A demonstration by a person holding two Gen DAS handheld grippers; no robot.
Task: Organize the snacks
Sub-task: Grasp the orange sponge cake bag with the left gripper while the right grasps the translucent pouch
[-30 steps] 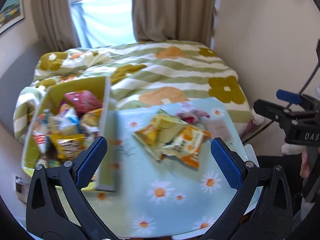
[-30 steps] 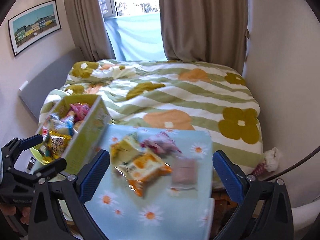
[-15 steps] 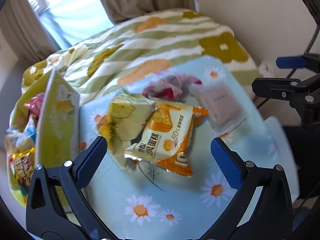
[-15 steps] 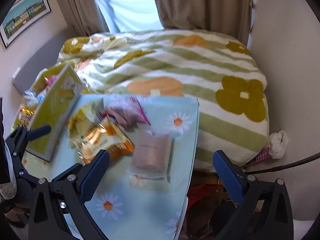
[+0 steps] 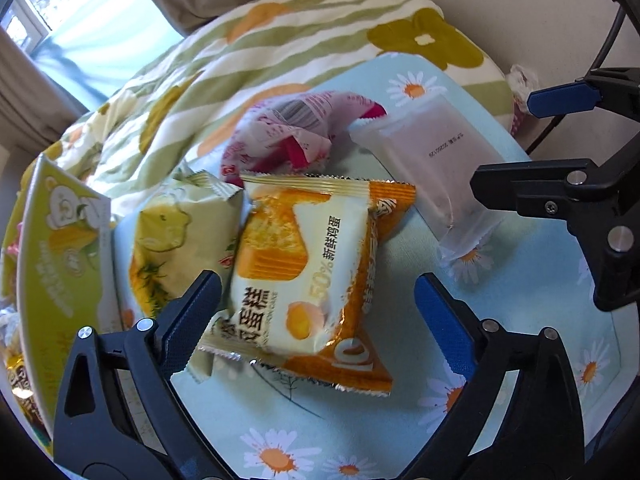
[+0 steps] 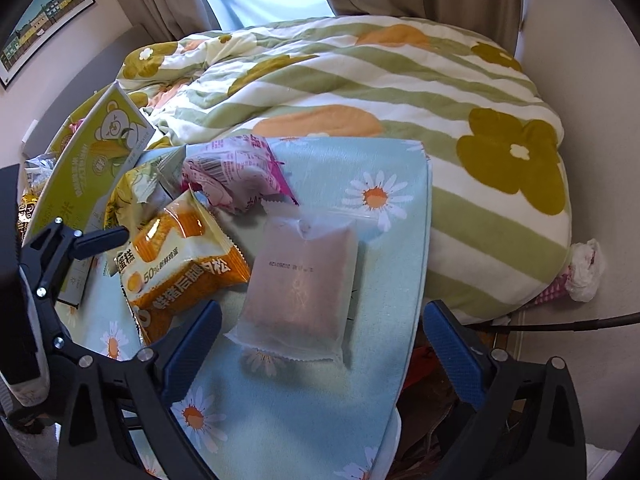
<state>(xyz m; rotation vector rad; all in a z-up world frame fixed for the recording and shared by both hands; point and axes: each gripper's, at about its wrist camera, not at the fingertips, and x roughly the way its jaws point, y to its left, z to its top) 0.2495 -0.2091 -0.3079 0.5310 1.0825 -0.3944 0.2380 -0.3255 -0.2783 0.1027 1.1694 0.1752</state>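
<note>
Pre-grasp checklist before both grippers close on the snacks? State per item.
1. Left gripper jaws open: ok.
2. Left gripper lined up on the orange cake packet, packet between the jaws: ok.
3. Orange cake packet free to lift alone: not ok, it overlaps the green packet.
4. Right gripper jaws open and straddling the translucent pink packet: ok.
5. Translucent pink packet lying separate from the crumpled pink wrapper: ok.
6. Room left in the green box: cannot tell, its inside is mostly out of view.
</note>
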